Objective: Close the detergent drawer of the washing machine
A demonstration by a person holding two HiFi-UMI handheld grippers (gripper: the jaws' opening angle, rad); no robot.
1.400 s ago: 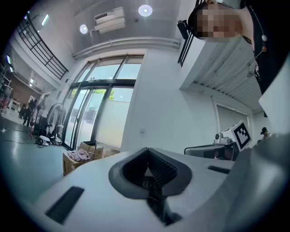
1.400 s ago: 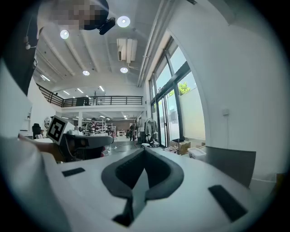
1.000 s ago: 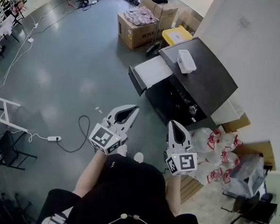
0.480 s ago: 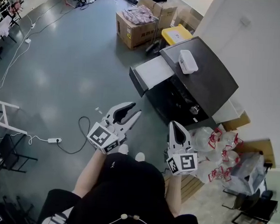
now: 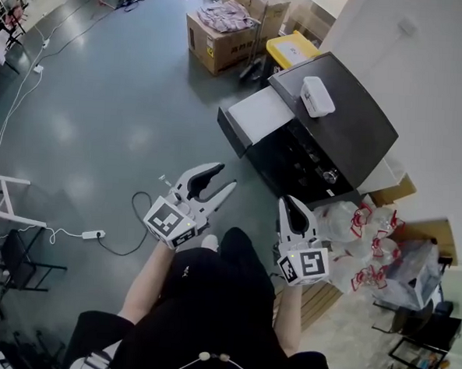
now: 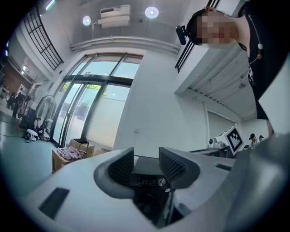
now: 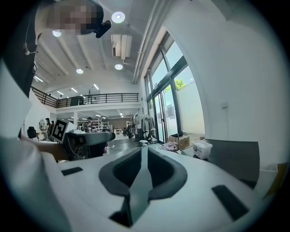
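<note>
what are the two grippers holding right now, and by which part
Nothing. The left gripper and right gripper are both empty, jaws opening, short of the washing machine.

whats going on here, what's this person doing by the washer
A person stands a short way back from a dark washing machine, holding the left tongs and right tongs out in front. The machine's detergent drawer sticks out open, and neither tongs touches it. Both tongs are empty and their jaws are opening, the left wider than the right. A white tub sits on top of the machine.
</note>
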